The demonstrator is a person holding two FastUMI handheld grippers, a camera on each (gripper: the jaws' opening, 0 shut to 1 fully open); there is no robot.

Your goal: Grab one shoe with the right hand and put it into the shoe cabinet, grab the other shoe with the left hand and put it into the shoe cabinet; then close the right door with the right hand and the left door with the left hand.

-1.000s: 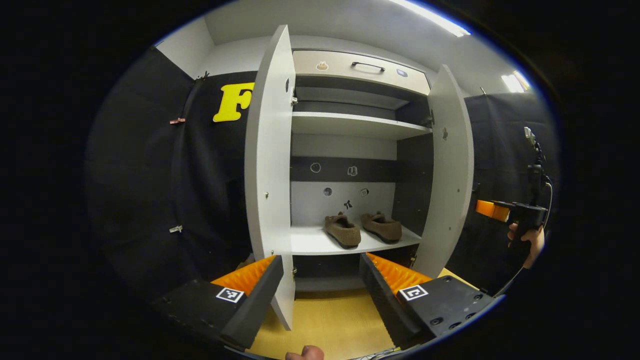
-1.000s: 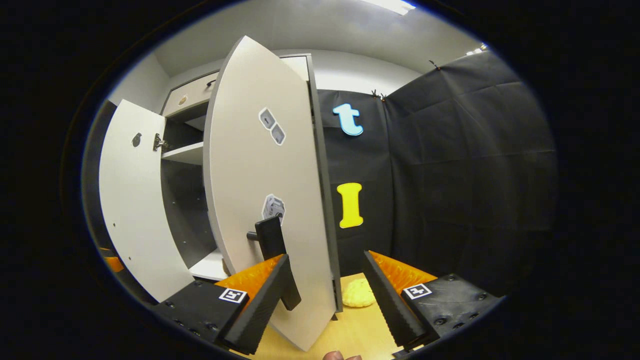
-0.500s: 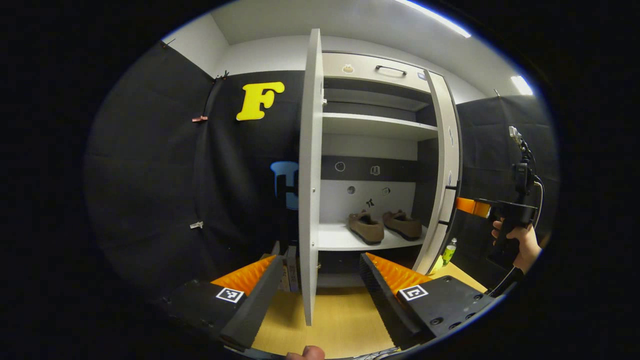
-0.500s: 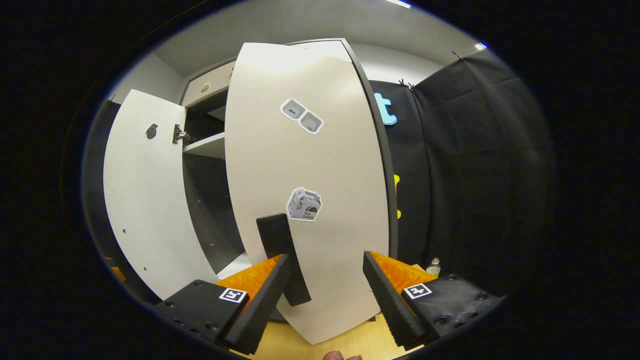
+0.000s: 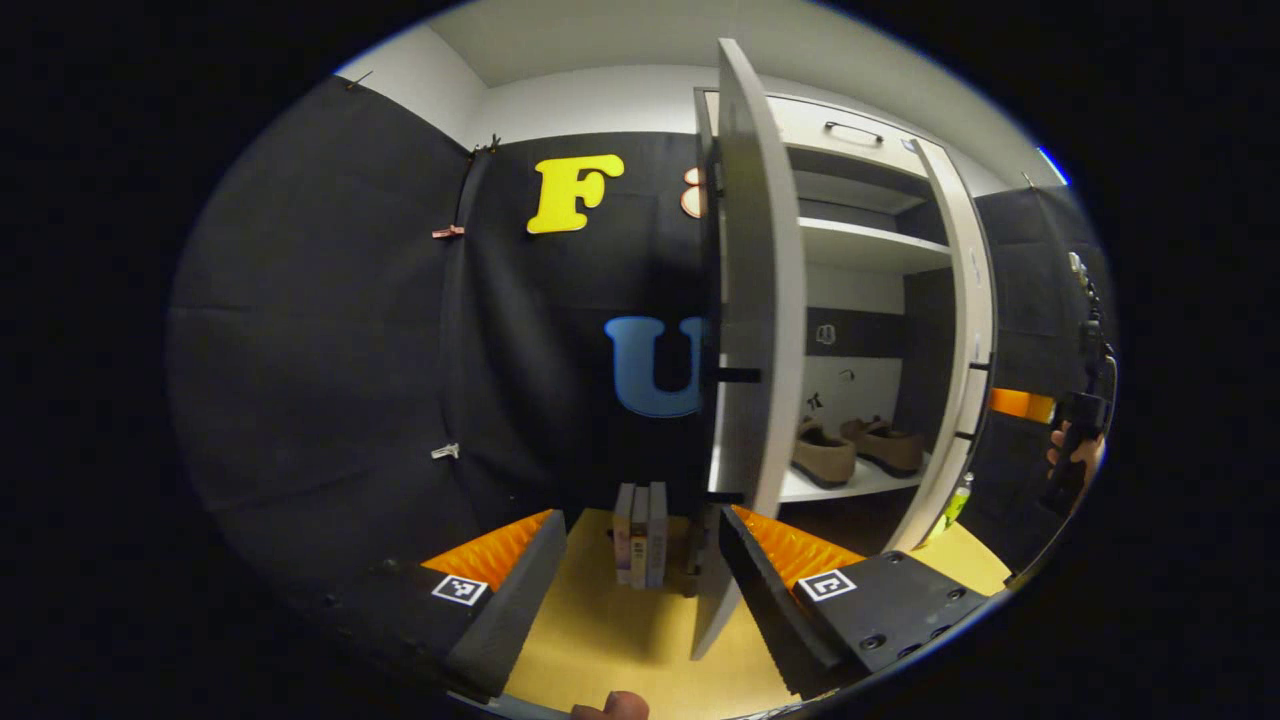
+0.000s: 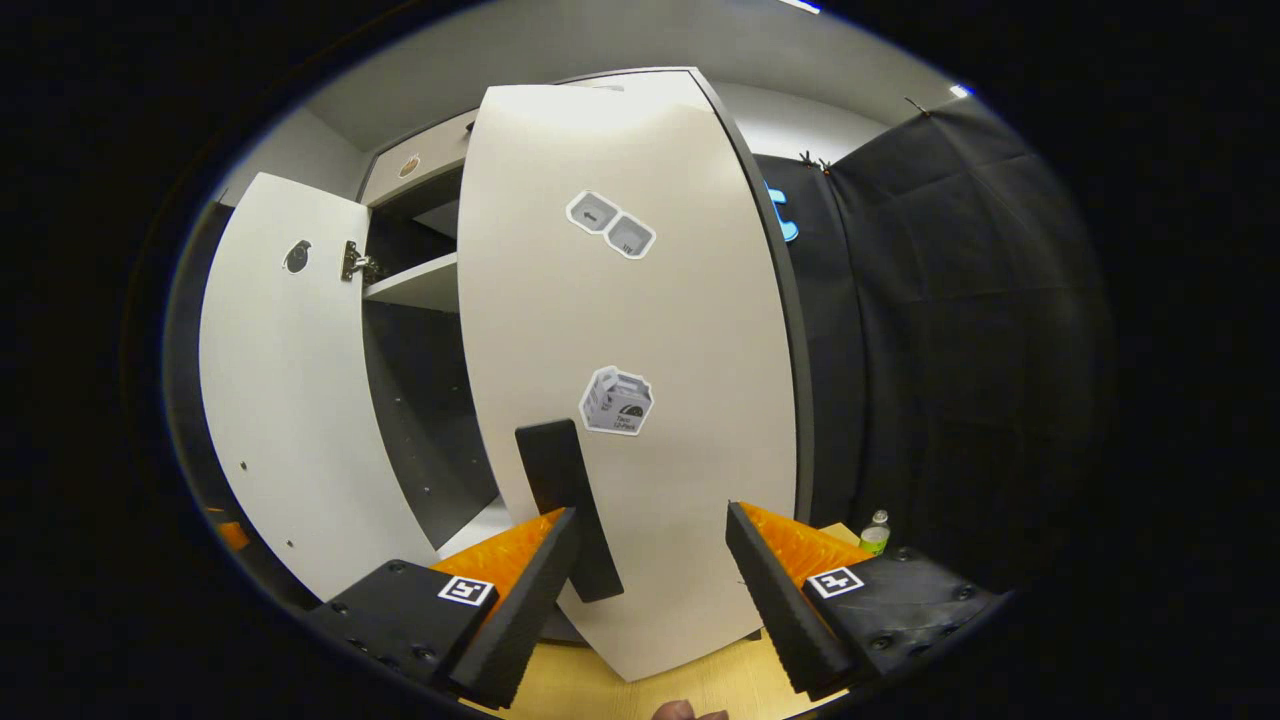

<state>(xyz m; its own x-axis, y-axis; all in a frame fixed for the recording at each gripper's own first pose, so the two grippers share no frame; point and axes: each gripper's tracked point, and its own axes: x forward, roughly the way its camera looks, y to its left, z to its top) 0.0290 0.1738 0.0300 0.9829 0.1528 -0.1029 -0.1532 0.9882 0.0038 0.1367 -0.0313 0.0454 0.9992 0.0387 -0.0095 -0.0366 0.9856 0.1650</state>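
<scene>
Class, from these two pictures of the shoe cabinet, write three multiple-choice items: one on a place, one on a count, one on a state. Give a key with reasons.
1. Where are the shoes?
A. on the floor
B. on a cabinet shelf
C. in a gripper

2. How many shoes are on that shelf?
A. one
B. two
C. four

3. How does the left door stand?
A. open
B. fully shut
C. off its hinges

Key:
1 B, the shoes sit side by side on the shelf inside the cabinet.
2 B, a pair shows in the left gripper view.
3 A, the left door swings out with the inside showing past it; the right door is nearer shut.
</scene>
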